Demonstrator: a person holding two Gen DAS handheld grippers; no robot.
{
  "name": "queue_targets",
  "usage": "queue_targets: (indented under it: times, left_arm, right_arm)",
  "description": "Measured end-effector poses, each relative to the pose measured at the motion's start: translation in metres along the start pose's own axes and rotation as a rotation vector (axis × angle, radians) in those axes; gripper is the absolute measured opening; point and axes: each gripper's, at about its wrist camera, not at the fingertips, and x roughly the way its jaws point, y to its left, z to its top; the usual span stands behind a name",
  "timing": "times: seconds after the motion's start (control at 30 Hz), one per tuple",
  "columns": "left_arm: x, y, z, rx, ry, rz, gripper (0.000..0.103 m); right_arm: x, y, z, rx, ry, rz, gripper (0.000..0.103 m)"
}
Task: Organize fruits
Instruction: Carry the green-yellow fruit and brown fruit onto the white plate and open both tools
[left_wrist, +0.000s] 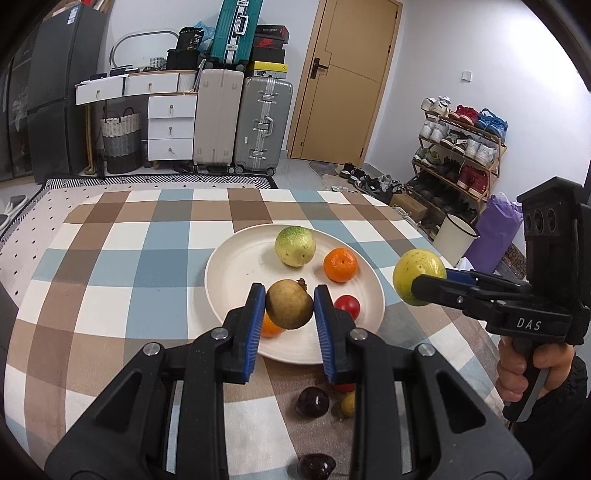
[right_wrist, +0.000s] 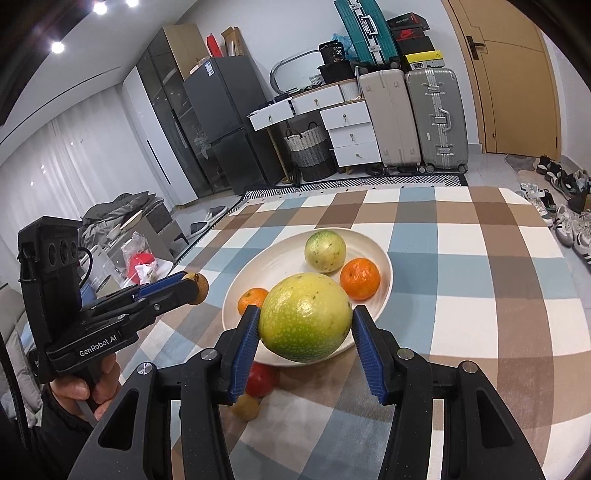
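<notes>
My left gripper (left_wrist: 289, 297) is shut on a small brown fruit (left_wrist: 289, 304) and holds it above the near part of the white plate (left_wrist: 229, 266). It also shows in the right wrist view (right_wrist: 195, 286). My right gripper (right_wrist: 304, 325) is shut on a yellow-green fruit (right_wrist: 304, 317), held above the plate's near rim (right_wrist: 240, 284); in the left wrist view that fruit (left_wrist: 419, 277) hangs right of the plate. On the plate lie another yellow-green fruit (left_wrist: 294, 245), an orange (left_wrist: 340, 264), a red fruit (left_wrist: 347, 305) and a second orange (right_wrist: 252, 300).
The checked tablecloth (left_wrist: 122, 258) covers the table. Loose fruits lie near me: two dark plums (left_wrist: 312, 401) (left_wrist: 316, 466), a small yellow fruit (left_wrist: 347, 404), a red fruit (right_wrist: 260, 380). Suitcases (left_wrist: 262, 125), drawers and a shoe rack (left_wrist: 458, 155) stand beyond the table.
</notes>
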Motion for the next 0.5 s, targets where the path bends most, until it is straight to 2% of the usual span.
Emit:
queue_targets:
  times: [0.5]
  left_arm:
    - [0.043,0.011,0.02,-0.001,0.019,0.015,0.024]
  right_arm:
    - [0.029,-0.004,0.021,0.018,0.013,0.009,0.051]
